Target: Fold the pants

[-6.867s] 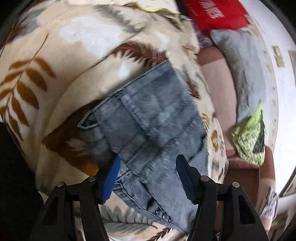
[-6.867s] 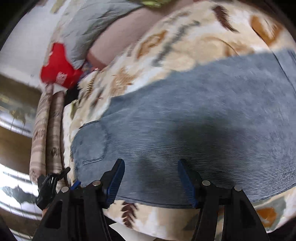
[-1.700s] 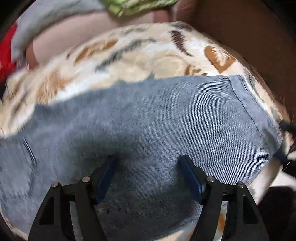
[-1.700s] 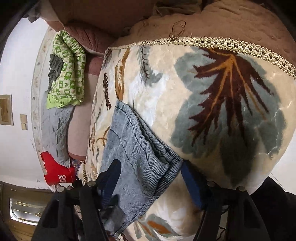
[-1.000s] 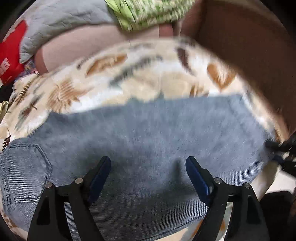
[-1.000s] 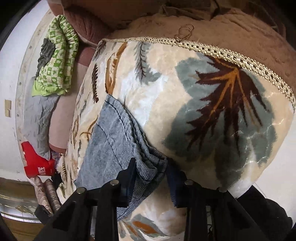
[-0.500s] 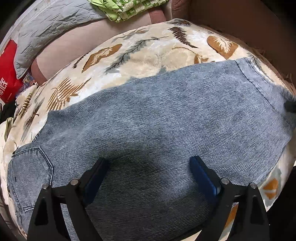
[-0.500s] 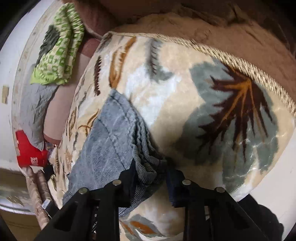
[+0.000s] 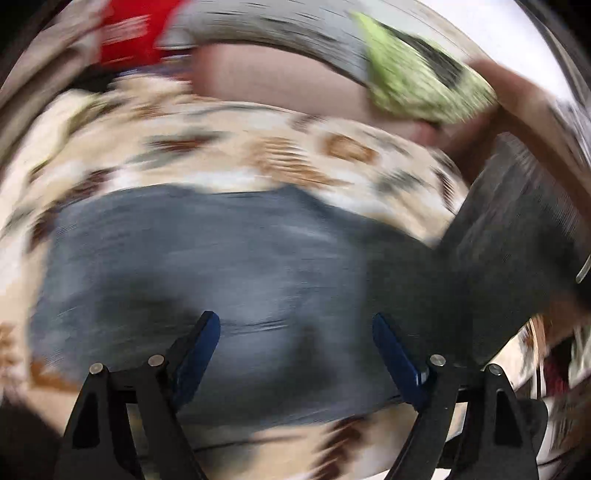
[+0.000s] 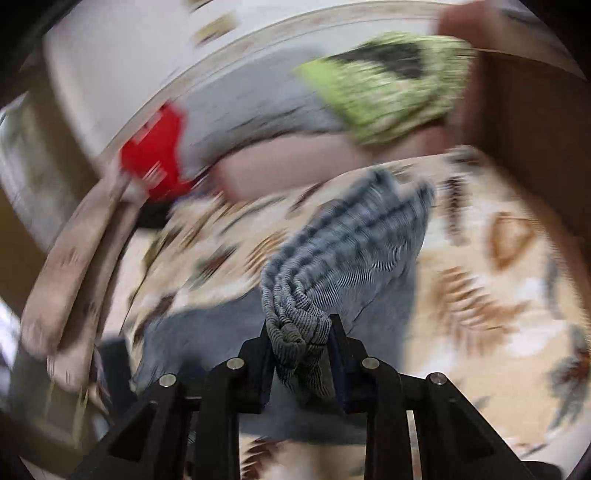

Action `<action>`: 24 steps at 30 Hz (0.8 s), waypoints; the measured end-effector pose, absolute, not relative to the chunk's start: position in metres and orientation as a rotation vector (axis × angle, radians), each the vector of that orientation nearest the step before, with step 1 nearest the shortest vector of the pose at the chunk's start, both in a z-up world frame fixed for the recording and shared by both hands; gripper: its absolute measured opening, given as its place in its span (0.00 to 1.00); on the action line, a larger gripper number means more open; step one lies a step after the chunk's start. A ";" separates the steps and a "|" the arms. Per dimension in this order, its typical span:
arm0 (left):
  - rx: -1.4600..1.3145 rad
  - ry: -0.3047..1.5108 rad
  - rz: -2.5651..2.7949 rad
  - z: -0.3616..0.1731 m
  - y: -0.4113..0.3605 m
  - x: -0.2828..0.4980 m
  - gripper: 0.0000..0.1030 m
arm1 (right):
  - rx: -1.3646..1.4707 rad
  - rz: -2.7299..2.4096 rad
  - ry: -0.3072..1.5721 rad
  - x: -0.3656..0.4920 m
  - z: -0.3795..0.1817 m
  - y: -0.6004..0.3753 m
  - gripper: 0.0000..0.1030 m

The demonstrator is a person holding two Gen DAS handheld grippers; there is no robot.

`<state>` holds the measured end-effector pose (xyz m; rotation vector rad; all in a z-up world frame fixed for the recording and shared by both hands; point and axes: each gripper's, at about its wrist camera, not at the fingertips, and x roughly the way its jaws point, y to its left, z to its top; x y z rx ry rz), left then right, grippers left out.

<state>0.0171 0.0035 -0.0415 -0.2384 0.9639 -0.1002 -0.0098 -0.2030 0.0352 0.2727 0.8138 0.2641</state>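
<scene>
Grey-blue corduroy pants lie across a cream blanket with leaf prints. My left gripper is open above the middle of the pants, holding nothing. In the right wrist view my right gripper is shut on the bunched hem end of the pants and holds it lifted off the blanket. In the left wrist view that raised end hangs at the right. Both views are blurred by motion.
A green patterned cloth, a grey pillow and a red bag lie at the back by the brown sofa back. A rolled beige cushion lies at the left edge.
My right gripper has closed on the pants' hem end and lifted it up and over toward the left. My left gripper has stayed open above the pants, its view now swinging.
</scene>
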 end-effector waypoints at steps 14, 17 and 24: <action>-0.253 0.908 -0.161 -0.001 -0.005 0.012 0.83 | 0.634 0.352 0.880 -0.026 -0.054 -0.237 0.76; -0.217 0.924 -0.222 -0.005 -0.046 0.023 0.83 | 0.815 0.304 0.972 -0.020 -0.092 -0.274 0.76; 0.099 1.102 -0.131 -0.101 -0.094 0.025 0.84 | 0.921 0.399 1.036 -0.005 -0.095 -0.301 0.75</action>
